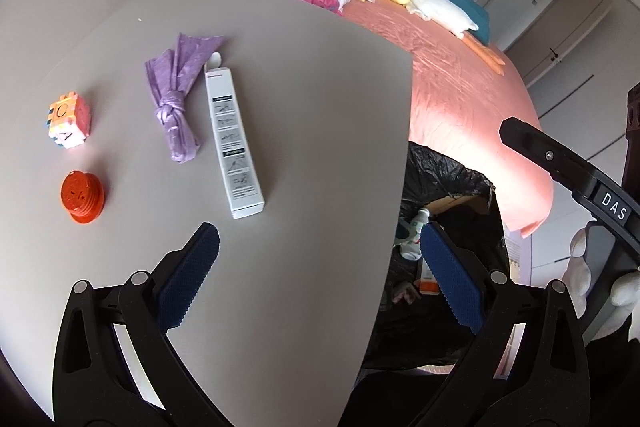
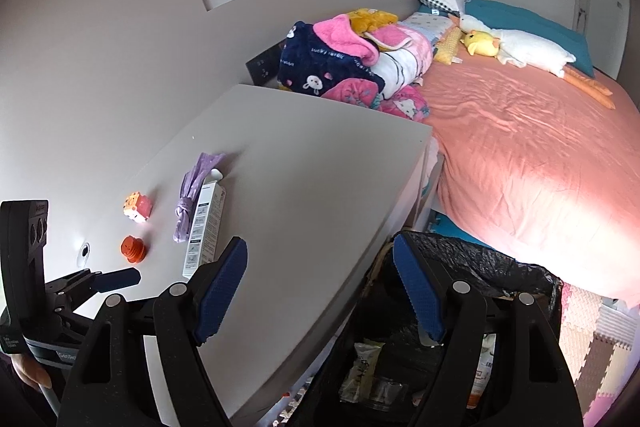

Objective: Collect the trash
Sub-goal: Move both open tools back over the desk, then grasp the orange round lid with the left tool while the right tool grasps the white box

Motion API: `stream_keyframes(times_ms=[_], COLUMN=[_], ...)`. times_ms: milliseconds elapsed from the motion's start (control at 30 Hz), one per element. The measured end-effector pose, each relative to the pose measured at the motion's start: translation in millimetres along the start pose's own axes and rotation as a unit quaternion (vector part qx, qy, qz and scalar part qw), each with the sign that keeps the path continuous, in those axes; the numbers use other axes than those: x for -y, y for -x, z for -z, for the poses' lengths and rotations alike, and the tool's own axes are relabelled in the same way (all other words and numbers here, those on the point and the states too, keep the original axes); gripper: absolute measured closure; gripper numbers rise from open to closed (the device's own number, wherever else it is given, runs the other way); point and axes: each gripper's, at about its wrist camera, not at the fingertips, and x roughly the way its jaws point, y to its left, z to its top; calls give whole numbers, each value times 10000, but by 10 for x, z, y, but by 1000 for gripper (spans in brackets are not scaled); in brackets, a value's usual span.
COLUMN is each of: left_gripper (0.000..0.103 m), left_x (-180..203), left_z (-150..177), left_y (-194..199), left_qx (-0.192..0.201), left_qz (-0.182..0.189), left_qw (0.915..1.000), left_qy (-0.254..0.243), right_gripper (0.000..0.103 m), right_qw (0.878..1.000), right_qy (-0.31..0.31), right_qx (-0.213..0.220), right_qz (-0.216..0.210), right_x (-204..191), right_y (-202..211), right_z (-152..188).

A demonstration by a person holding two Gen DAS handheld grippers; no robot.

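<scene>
A long white cardboard box (image 1: 234, 143) lies flat on the grey table (image 1: 320, 107), touching a knotted purple plastic bag (image 1: 178, 99); a black-lined trash bin (image 1: 448, 179) stands beside the table edge. The left gripper (image 1: 320, 275) and right gripper (image 2: 320, 287) both gape wide, holding nothing

Long white carton (image 1: 233, 143) flat on tabletop (image 1: 320, 107), flap open at 12 o'clock end. Knotted purple bag (image 1: 178, 99) just beside, at 9 o'clock. Black-lined bin (image 1: 448, 187) at 3 o'clock, trash inside.
</scene>
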Motion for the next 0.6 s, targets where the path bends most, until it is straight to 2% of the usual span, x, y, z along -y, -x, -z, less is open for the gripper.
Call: stream_keyframes(times_ms=[600], left_gripper=[6], left_x=[-797], left_z=[119], left_y=[104], left_qx=[211], left_qz=[-419], left_qw=[9955], left_qy=[819], right_gripper=[27], right_qw=[9973], right_qy=[446], right_qx=[-502], right_qz=[-297], right_x=[-654], right_y=[-535], right_z=[-32])
